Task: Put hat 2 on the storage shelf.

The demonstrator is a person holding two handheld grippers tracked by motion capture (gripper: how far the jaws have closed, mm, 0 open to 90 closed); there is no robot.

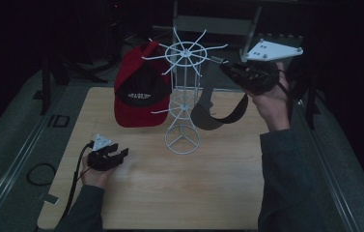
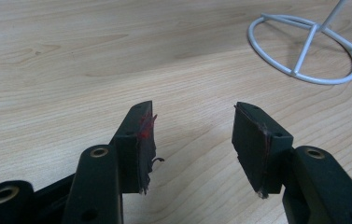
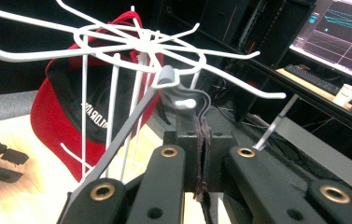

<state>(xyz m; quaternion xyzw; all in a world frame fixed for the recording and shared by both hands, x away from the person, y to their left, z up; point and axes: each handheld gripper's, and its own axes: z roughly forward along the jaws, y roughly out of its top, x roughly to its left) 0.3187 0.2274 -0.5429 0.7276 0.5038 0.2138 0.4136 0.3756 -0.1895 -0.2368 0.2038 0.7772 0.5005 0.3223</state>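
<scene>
A white wire rack [image 1: 183, 99] with hook arms stands mid-table; its ring base [image 2: 304, 51] lies ahead of my left gripper. A red and black cap [image 1: 138, 94] hangs on the rack's left side and shows behind the wires [image 3: 61, 107]. A grey cap [image 1: 213, 113] dangles at the rack's right. My right gripper [image 1: 229, 68] is shut on its grey strap [image 3: 164, 77], held up against a hook tip [image 3: 186, 103], with the jaws [image 3: 201, 130] pressed together on the fabric. My left gripper [image 1: 120, 157] rests low over the table, open [image 2: 194, 116] with nothing between its fingers.
The wooden tabletop [image 1: 170, 193] has dark rails along both sides. A black cable ring [image 1: 40, 174] lies off the left edge. A monitor [image 3: 337, 32], a keyboard and a cup sit on a desk far behind the rack.
</scene>
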